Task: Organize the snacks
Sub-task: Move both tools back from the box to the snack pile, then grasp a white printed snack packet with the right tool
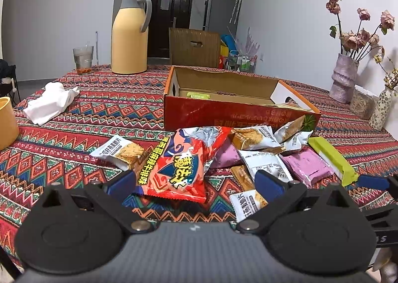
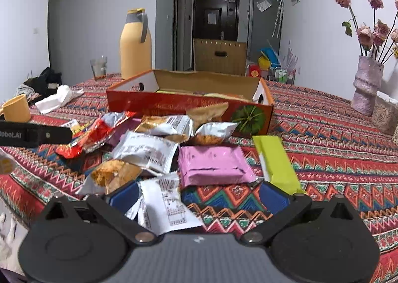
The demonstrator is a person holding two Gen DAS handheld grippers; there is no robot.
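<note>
Both sets of jaws are spread, nothing gripped. In front of the cardboard box [image 1: 238, 111], the red packet [image 1: 179, 166] apparently overlaps neighbours, which could be dragged.

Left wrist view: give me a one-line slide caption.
Left gripper with open jaws around a red snack bag, loose snack packets heaped before an open cardboard box on a patterned tablecloth.

The counter wears a woven tablecloth [image 1: 104, 113], matt and patterned. The box [image 1: 223, 111] is cardboard, printed glossy outside, raw brown inside. The red snack bag [image 1: 179, 168] is shiny crinkled foil. The jug [image 1: 128, 36] looks smooth plastic.
</note>
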